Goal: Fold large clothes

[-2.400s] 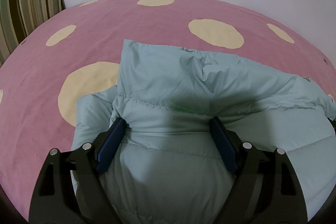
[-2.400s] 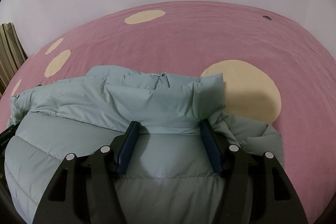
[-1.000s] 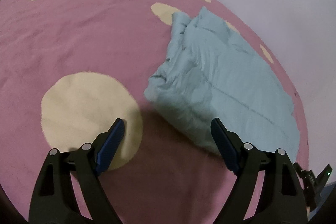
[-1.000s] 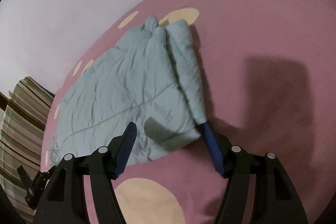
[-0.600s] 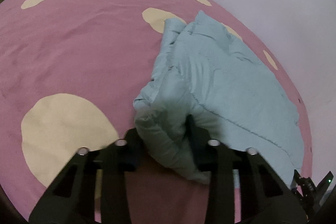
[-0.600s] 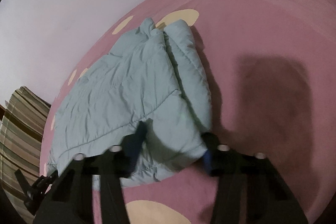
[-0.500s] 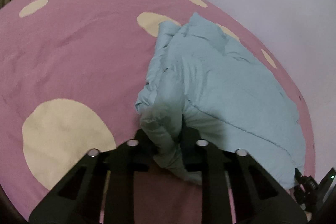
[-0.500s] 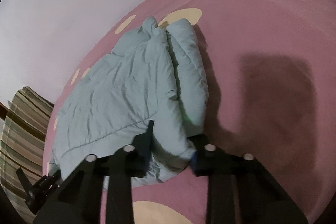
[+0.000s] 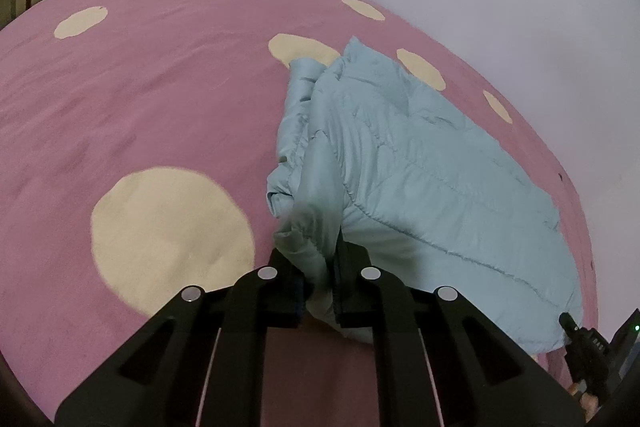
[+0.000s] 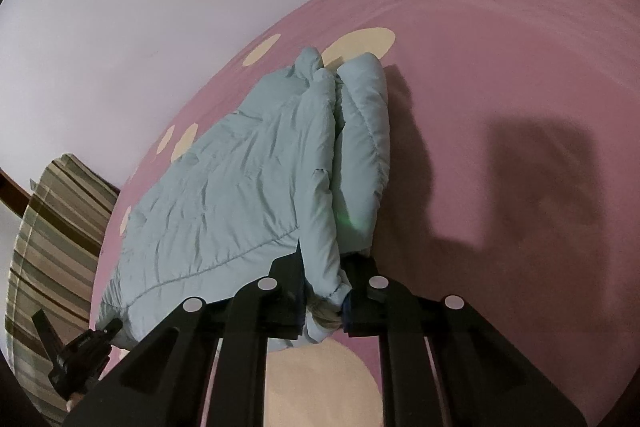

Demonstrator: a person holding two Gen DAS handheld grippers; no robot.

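Both grippers, wide apart over the jacket [image 9: 420, 167] a second ago, are now closing, the left gripper [image 9: 318, 279] and right gripper [image 10: 324, 291] each pinching a near corner off the pink bedspread [image 9: 140, 99], probably to start the next fold

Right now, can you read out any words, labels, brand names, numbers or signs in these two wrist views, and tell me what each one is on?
None: no readable text shows in either view.
Pale blue quilted puffer jacket: no label or logo visible.
Pink bedspread with cream dots: pattern only, no writing.
Striped green and brown cushion: stripes only.
Black left gripper and black right gripper, each closing on a jacket corner: plain, no markings.
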